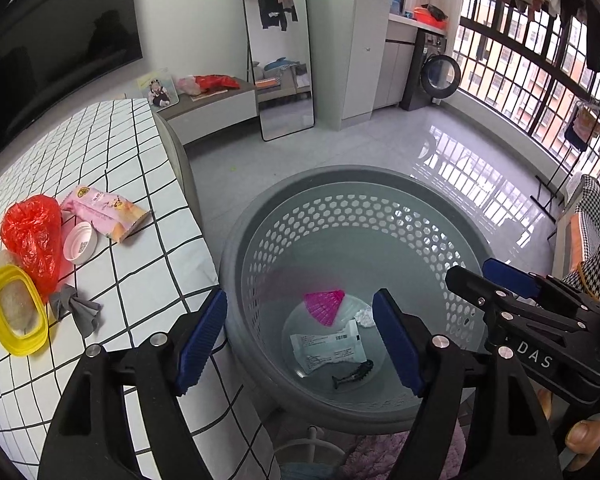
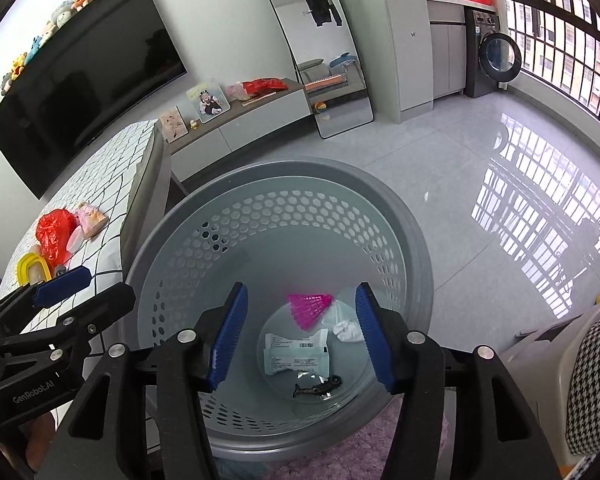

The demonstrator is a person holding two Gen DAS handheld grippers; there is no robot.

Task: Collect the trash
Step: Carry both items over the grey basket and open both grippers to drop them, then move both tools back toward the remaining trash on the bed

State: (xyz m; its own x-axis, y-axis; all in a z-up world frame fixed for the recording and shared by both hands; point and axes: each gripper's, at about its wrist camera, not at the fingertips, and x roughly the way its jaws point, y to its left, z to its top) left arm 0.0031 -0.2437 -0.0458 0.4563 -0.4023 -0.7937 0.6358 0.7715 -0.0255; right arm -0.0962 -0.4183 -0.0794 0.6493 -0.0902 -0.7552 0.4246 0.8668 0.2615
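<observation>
The left gripper (image 1: pixel 300 340) hangs over the grey perforated basket (image 1: pixel 340 216), its blue pads wide apart and nothing between them. The right gripper (image 2: pixel 302 336) is just beside it, also over the basket, jaws apart at a medium width and empty (no pad touches any thing).

Below both grippers, at the basket bottom, lie the trash pieces already inside: a pink fan-shaped plastic piece (image 1: pixel 325 306), a white printed wrapper (image 1: pixel 327 346), a small crumpled white paper (image 1: pixel 365 316) and a small dark fish-shaped object (image 1: pixel 354 374).

To the left of the left gripper is a table with a black-and-white grid cloth (image 1: pixel 132 184), close to the basket rim. On it, still not collected: a red plastic bag (image 1: pixel 32 236), a pink snack packet (image 1: pixel 104 210), a white round lid (image 1: pixel 80 240), a yellow container lid (image 1: pixel 14 308) and a grey crumpled cloth (image 1: pixel 76 308). The bag, white lid and yellow lid are touching or overlapping; the packet is just beside them.

Ahead, beyond the basket, the tiled floor is open up to a standing mirror (image 1: pixel 284 52), a low TV cabinet (image 1: pixel 216 106) and a washing machine (image 1: pixel 440 72). Nothing stands btw. the grippers and the basket opening.
</observation>
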